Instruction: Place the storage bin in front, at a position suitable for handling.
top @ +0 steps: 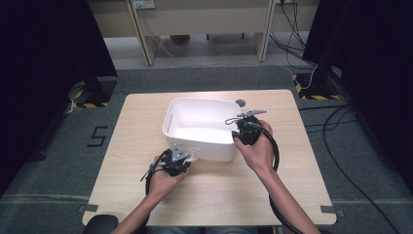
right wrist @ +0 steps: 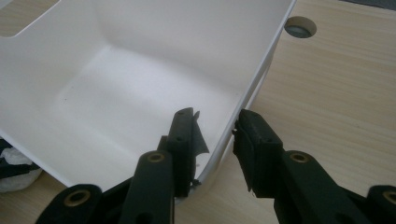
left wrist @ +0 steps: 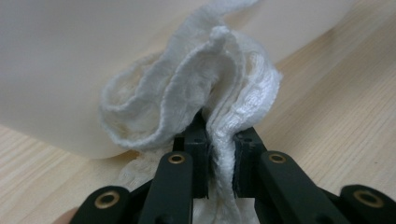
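While the left gripper (top: 179, 161) sits at the near left corner of the bin (top: 181, 108), its jaws are clenched on a white cloth (left wrist: 219, 107), which bunches up against the bin's near outer wall just above the table (top: 214, 195). At the bin's right rim, the right gripper (right wrist: 215, 140) straddles the wall, one jaw inside and one outside; whether the pads press on it I cannot tell. A round hole (right wrist: 299, 27) lies in the table beyond the bin.
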{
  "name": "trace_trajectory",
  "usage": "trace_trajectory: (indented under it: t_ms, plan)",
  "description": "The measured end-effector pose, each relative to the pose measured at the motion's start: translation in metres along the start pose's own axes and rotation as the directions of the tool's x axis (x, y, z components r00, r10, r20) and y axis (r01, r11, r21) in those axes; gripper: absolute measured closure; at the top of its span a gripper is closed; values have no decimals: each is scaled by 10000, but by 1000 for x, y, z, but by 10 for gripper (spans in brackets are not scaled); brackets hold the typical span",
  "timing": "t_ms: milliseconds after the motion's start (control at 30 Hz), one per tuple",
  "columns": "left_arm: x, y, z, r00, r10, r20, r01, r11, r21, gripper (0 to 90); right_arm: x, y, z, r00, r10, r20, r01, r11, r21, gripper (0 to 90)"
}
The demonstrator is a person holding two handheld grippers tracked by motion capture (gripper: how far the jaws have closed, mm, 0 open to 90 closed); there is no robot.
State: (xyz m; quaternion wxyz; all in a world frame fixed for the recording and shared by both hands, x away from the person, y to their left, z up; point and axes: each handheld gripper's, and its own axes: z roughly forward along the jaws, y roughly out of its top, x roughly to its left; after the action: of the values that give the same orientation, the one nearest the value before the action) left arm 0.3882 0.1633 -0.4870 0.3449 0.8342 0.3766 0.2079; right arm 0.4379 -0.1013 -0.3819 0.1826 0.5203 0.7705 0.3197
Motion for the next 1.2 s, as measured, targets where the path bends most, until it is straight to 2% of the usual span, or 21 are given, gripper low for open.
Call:
trace_trajectory:
  t_ms: [467, 1200]
  plan:
    - [-3, 2, -1, 10000, -16, 82, 16, 10000, -52, 795, 0, 0, 0, 10000, -4, 2, 4, 10000, -21, 682]
    - [-3, 16, -22, 9999, -118, 55, 123, 9962, -863, 795, 0, 0, 0, 10000, -34, 2, 34, 10000, -67, 682]
